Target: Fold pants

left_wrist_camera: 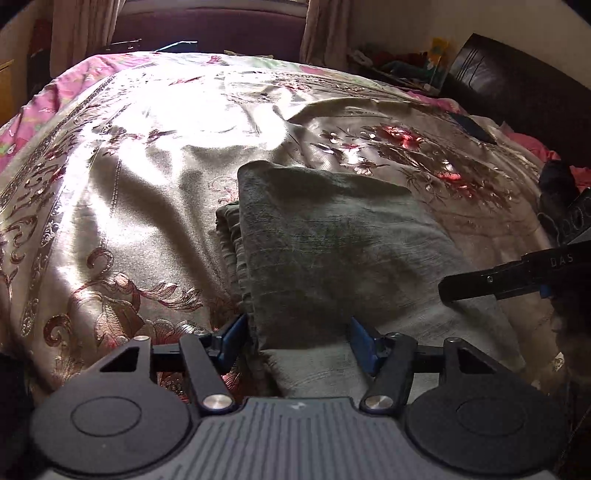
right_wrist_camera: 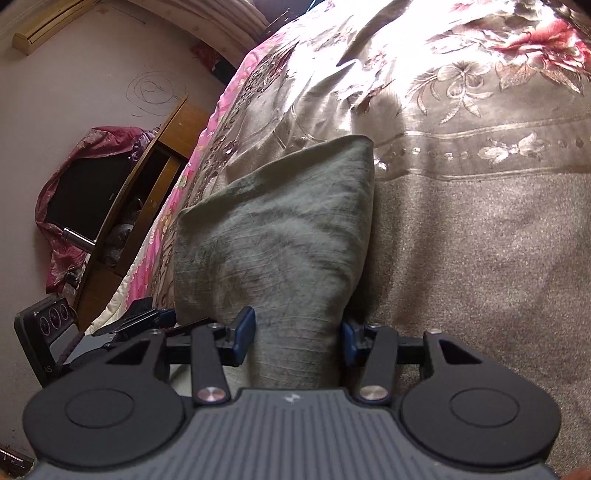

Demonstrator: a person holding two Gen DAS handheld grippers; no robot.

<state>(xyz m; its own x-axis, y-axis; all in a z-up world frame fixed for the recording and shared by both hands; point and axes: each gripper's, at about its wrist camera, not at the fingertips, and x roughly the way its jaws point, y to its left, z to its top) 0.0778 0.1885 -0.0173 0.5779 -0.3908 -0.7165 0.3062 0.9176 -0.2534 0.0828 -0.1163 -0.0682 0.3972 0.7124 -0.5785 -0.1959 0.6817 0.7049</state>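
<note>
The grey-green pants point(left_wrist_camera: 332, 236) lie folded into a thick stack on the shiny floral bedspread point(left_wrist_camera: 129, 184). My left gripper point(left_wrist_camera: 299, 339) has its blue-padded jaws spread apart with the near edge of the pants between them. My right gripper point(left_wrist_camera: 491, 282) reaches in from the right over the pants' right side. In the right wrist view the pants point(right_wrist_camera: 280, 236) run up between the spread jaws of my right gripper point(right_wrist_camera: 297, 339); the cloth fills the gap. The left gripper point(right_wrist_camera: 147, 319) shows at the left there.
The bed's pink edge point(right_wrist_camera: 192, 166) drops off to a wooden cabinet point(right_wrist_camera: 147, 184) with a cloth-draped television point(right_wrist_camera: 85, 184). A dark headboard point(left_wrist_camera: 517, 85) and dark and pink clothes point(left_wrist_camera: 554, 173) lie at the right. Curtains point(left_wrist_camera: 85, 29) hang behind the bed.
</note>
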